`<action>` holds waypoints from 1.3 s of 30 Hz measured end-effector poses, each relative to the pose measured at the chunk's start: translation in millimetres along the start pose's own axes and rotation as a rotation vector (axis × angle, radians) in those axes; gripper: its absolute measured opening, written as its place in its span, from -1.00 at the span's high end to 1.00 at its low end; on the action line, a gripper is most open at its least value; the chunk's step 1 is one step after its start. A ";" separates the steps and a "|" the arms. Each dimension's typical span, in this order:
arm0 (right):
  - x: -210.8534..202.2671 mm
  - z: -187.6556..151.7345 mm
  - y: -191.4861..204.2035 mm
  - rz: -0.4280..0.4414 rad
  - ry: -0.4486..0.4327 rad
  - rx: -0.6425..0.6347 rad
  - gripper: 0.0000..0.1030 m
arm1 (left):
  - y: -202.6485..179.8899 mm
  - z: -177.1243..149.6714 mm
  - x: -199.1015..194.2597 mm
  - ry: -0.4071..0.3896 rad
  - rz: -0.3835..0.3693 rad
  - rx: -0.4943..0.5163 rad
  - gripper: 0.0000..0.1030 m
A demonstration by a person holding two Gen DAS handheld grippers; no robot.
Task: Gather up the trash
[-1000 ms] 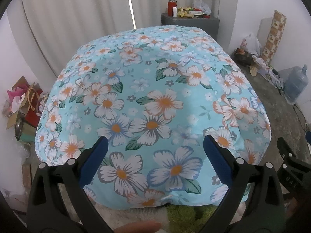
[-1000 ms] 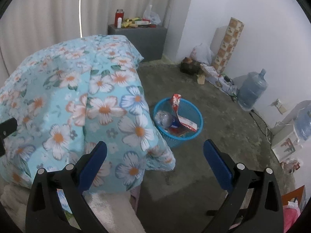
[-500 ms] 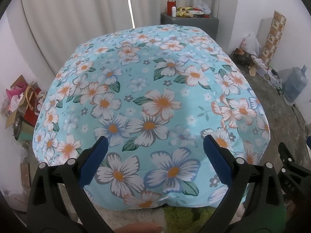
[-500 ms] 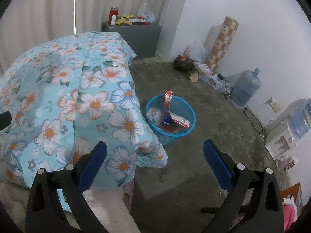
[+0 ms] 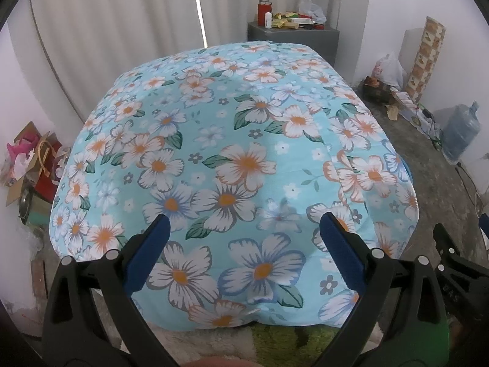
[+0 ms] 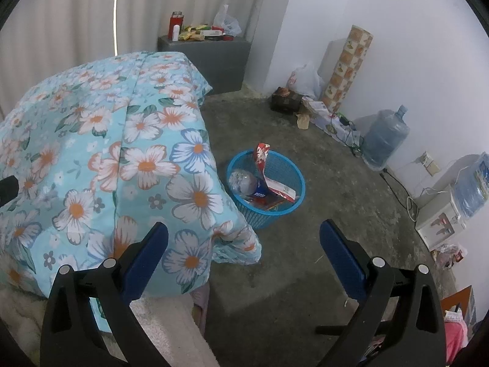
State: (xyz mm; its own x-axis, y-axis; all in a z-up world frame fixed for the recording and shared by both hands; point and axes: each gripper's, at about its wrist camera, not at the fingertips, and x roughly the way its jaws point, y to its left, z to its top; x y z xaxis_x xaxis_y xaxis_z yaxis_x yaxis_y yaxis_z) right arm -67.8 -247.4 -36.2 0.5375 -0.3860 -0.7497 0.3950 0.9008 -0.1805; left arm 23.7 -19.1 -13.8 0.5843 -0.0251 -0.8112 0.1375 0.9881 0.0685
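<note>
A blue plastic basket [image 6: 287, 165] stands on the concrete floor beside the table's right corner. It holds a crumpled clear bottle [image 6: 243, 182] and red-and-white wrappers [image 6: 262, 159]. A table under a light-blue floral cloth [image 5: 238, 159] fills the left wrist view and also shows in the right wrist view [image 6: 101, 153]. My left gripper [image 5: 243, 241] is open and empty above the cloth's near edge. My right gripper [image 6: 243, 246] is open and empty, held over the floor in front of the basket.
A grey cabinet [image 6: 207, 58] with a red jar and packets stands at the back. A water jug [image 6: 385, 137], a patterned roll [image 6: 348, 64], bags and cables line the right wall. Boxes and bags [image 5: 30, 165] lie left of the table. A white fleece surface [image 6: 171, 330] lies below.
Both grippers have drawn back and risen slightly; the table and basket look a little farther away. Both jaws stay open and empty.
</note>
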 end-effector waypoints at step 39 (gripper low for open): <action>-7.4 7.2 -15.8 -0.031 -0.014 0.043 -0.87 | -2.3 1.4 1.7 -0.003 -0.010 0.024 -0.83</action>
State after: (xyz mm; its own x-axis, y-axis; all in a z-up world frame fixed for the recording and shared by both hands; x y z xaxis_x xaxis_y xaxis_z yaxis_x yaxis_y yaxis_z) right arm -72.7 -260.2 -23.2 0.5345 -0.4165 -0.7354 0.4429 0.8791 -0.1760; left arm 25.5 -21.7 -14.5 0.5850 -0.0355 -0.8102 0.1624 0.9839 0.0742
